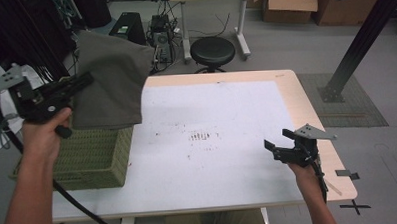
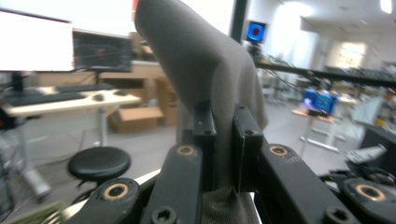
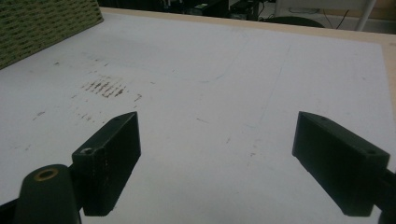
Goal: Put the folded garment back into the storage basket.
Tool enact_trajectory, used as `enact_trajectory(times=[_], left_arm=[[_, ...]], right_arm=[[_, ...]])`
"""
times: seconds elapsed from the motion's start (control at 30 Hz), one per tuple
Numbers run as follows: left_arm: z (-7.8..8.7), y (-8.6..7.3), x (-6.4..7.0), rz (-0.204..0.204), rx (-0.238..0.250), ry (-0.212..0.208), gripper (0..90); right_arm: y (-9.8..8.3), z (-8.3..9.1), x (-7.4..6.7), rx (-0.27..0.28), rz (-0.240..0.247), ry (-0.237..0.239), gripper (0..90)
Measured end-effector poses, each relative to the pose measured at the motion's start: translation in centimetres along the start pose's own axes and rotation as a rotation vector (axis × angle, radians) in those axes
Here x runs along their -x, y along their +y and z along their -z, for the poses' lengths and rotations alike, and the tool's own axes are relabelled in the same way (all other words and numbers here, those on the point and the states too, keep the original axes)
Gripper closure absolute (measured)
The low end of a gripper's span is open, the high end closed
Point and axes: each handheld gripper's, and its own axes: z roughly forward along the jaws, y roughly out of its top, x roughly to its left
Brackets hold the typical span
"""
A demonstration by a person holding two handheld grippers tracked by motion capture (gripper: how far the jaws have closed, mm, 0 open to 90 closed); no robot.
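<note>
You are holding the grey cloth [image 1: 110, 80] pinched in the left gripper [image 1: 83, 82]; keep it clear above the basket [image 1: 90, 156] at left, while the right gripper [image 1: 277, 141] is waiting wide open.

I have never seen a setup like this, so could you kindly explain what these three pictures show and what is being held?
No robot here: a person holds a hand-held grasping tool in each hand, and each carries its own camera.

The high view looks down on the table from the person's side. The left tool is raised above a green woven basket at the table's left edge, with a grey-brown cloth hanging from it. The right tool is over the table's right side.

The left gripper view looks along that tool's two black jaws, which are clamped on the cloth; the room lies behind.

The right gripper view looks along the other tool: its jaws stand wide apart with nothing between them, above the stained white surface.
</note>
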Motion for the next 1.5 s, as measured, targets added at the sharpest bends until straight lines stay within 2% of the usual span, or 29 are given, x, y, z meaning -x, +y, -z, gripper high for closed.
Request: enact_trajectory(times=[0.07,0.13,0.17,0.2,0.23,0.27,0.3,0.37,0.47,0.57,0.7,0.87,0.9,1.03,1.33,1.5], left_arm=[[1.3,-0.6,-1.4,0.043,0.015,0.045,83.0],[2.7,-1.7,-3.1,0.085,0.006,0.138,82.4],[3.3,-2.8,-4.3,0.117,-0.03,0.255,79.7],[3.7,-3.6,-5.1,0.155,-0.071,0.395,56.6],[4.1,-4.5,-5.7,0.18,-0.103,0.511,35.2],[4.6,-5.2,-6.0,0.181,-0.116,0.587,24.2],[5.0,-5.9,-6.1,0.181,-0.116,0.64,21.7],[5.4,-6.7,-6.2,0.21,-0.109,0.672,15.4],[5.4,-7.0,-5.8,0.189,-0.114,0.688,15.6],[5.0,-6.8,-5.1,0.183,-0.086,0.656,15.4],[3.4,-6.4,-3.7,0.145,-0.095,0.633,15.3],[1.1,-6.5,-1.8,0.112,-0.081,0.546,15.4],[0.5,-6.6,-1.3,0.106,-0.072,0.518,15.4],[-1.4,-7.0,0.2,0.098,-0.072,0.467,15.4],[-4.5,-7.7,2.7,0.09,-0.076,0.389,15.4],[-6.0,-8.0,4.3,0.074,-0.047,0.343,15.4]], right_arm=[[0.0,0.0,-0.3,-0.003,0.006,0.001,15.2],[0.0,-0.1,-0.5,-0.008,0.013,0.002,15.2],[0.0,-0.1,-0.6,-0.011,0.018,0.001,15.2],[-0.1,-0.2,-0.8,-0.015,0.021,0.004,15.2],[-0.1,-0.3,-1.0,-0.018,0.023,0.007,15.2],[-0.1,-0.3,-1.1,-0.017,0.026,0.013,15.2],[-0.1,-0.2,-1.2,-0.013,0.03,0.019,15.2],[-0.1,-0.1,-1.5,-0.005,0.037,0.024,15.2],[-0.2,0.0,-1.5,-0.004,0.042,0.029,15.1],[-0.1,-0.1,-1.5,-0.004,0.039,0.03,15.1],[0.0,-0.2,-1.5,0.005,0.033,0.029,15.1],[0.1,-0.3,-1.3,0.025,0.025,0.016,15.0],[0.2,-0.3,-1.3,0.03,0.024,0.013,15.0],[0.5,-0.3,-1.2,0.049,0.017,0.007,15.0],[1.0,-0.3,-1.0,0.069,0.016,0.006,15.0],[1.1,-0.2,-0.9,0.074,0.017,0.001,15.0]])
